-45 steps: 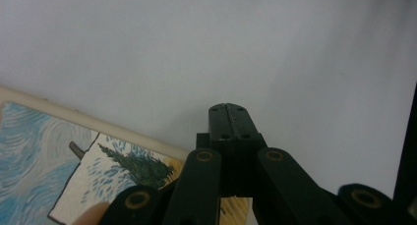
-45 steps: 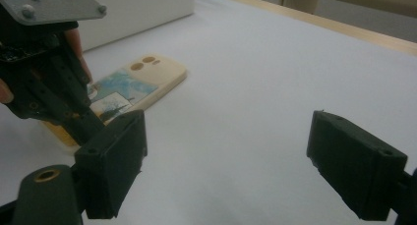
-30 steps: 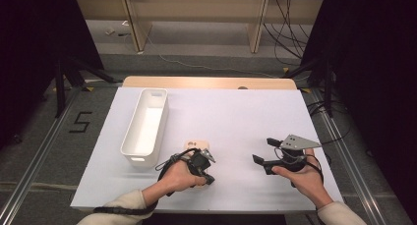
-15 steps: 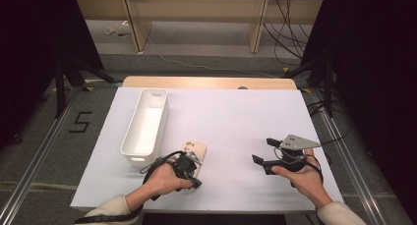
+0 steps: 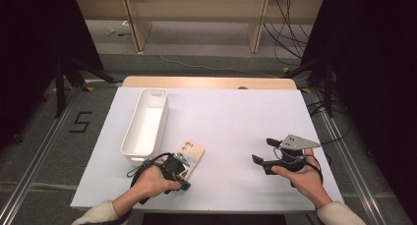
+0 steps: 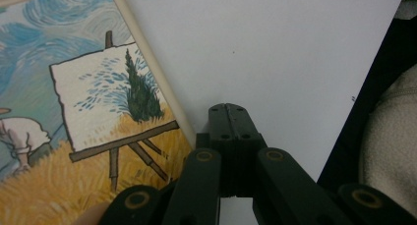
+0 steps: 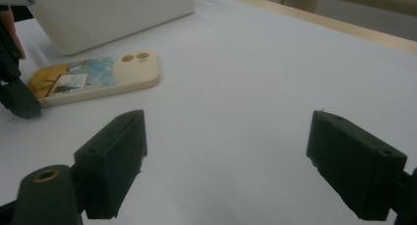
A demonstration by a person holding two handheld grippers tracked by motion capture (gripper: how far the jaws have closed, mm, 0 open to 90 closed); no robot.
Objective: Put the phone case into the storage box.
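Observation:
A cream phone case (image 5: 191, 153) printed with a painting lies flat on the white table, just right of the bin's near end. In the left gripper view the case (image 6: 98, 112) is at the left, and my left gripper (image 6: 228, 118) is shut and empty, its tips down on the table right beside the case's long edge. From above, the left gripper (image 5: 181, 181) sits at the case's near end. My right gripper (image 5: 263, 151) hovers low over the table's right side, open with nothing between its jaws. It (image 7: 236, 161) looks across at the case (image 7: 98, 77).
A long white bin (image 5: 130, 136) stands lengthwise on the left half of the table; its wall (image 7: 113, 14) shows in the right gripper view. The table's wooden far edge (image 5: 206, 81) and dark floor lie beyond. A sleeve (image 6: 388, 136) is near the table's edge.
My left hand has slid its shut gripper left and nearer the person, uncovering more of the phone case. The right gripper has stayed where it was.

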